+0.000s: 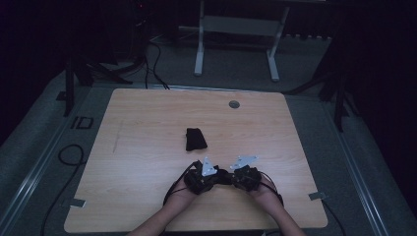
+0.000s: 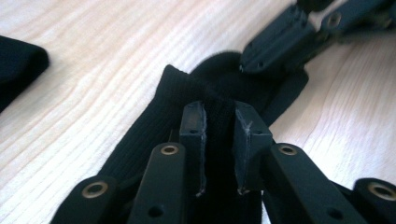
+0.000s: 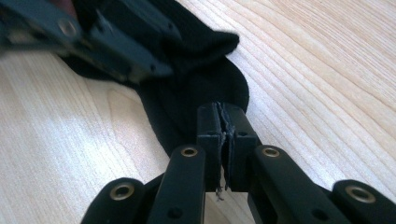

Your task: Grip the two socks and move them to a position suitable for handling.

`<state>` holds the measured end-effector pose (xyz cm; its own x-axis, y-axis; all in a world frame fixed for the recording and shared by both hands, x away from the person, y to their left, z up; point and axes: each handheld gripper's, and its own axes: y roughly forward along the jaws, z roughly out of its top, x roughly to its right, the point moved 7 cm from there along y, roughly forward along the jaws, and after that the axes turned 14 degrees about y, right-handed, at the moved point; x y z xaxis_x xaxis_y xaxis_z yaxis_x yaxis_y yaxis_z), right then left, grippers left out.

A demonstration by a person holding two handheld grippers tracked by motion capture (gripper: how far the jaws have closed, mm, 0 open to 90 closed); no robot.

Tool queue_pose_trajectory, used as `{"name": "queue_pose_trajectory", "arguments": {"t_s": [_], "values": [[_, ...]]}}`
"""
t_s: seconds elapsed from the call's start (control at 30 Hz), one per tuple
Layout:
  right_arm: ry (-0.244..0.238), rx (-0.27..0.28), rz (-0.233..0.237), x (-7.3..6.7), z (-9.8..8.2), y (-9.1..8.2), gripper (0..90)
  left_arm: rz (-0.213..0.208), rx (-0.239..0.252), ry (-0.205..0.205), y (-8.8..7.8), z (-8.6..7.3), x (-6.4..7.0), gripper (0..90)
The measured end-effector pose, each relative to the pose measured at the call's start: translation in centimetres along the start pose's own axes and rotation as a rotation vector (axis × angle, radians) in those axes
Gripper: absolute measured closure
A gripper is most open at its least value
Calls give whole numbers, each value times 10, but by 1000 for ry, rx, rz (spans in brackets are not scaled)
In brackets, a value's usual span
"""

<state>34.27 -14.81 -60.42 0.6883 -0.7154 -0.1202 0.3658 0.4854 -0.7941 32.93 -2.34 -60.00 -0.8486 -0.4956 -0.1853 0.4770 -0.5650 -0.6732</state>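
A black ribbed sock (image 2: 182, 88) lies flat on the wooden table (image 1: 147, 123) near its front edge. My left gripper (image 2: 219, 126) has pinched a fold of the sock's cuff end between its pads. My right gripper (image 3: 223, 123) faces it from the other side, jaws pressed together on the thin edge of the same sock (image 3: 187, 98). In the high view the left gripper (image 1: 216, 178) and the right gripper (image 1: 230, 178) meet tip to tip, a hand behind each. The right gripper's fingers (image 2: 275, 46) rest on the sock's far end in the left gripper view.
A second black sock, folded (image 1: 195, 139), lies farther out at the table's middle; its corner (image 2: 16, 65) shows in the left gripper view. A round cable hole (image 1: 234, 104) is near the far edge. A white desk frame (image 1: 236, 39) and floor cables stand beyond.
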Motion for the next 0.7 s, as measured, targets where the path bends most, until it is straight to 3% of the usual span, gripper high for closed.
{"name": "queue_pose_trajectory", "arguments": {"t_s": [0.13, 0.17, 0.2, 0.27, 0.3, 0.33, 0.47, 0.53, 0.7], "values": [[2, 1, -4, 2, -2, -1, 864, 87, 58, -44, -21, 2, -13, 820], [2, 1, -4, 2, -2, -1, 864, 87, 58, -44, -21, 2, -13, 828], [15, 0, -5, 4, -4, -2, 865, 114, 100, -99, -36, -1, -22, 833], [19, -2, -9, 7, -5, -4, 864, 131, 121, -132, -51, -6, -29, 838], [21, -5, -10, 7, -6, -5, 864, 131, 121, -132, -51, -6, -29, 838], [18, -8, -14, 8, -7, -6, 864, 145, 125, -149, -64, -12, -34, 839], [17, -19, -24, 12, -11, -11, 863, 169, 113, -174, -82, -32, -36, 837], [24, -17, -30, 14, -14, -13, 862, 170, 96, -202, -87, -45, -36, 837], [52, -9, -27, 19, -19, -17, 862, 171, 76, -219, -95, -67, -30, 833]]}}
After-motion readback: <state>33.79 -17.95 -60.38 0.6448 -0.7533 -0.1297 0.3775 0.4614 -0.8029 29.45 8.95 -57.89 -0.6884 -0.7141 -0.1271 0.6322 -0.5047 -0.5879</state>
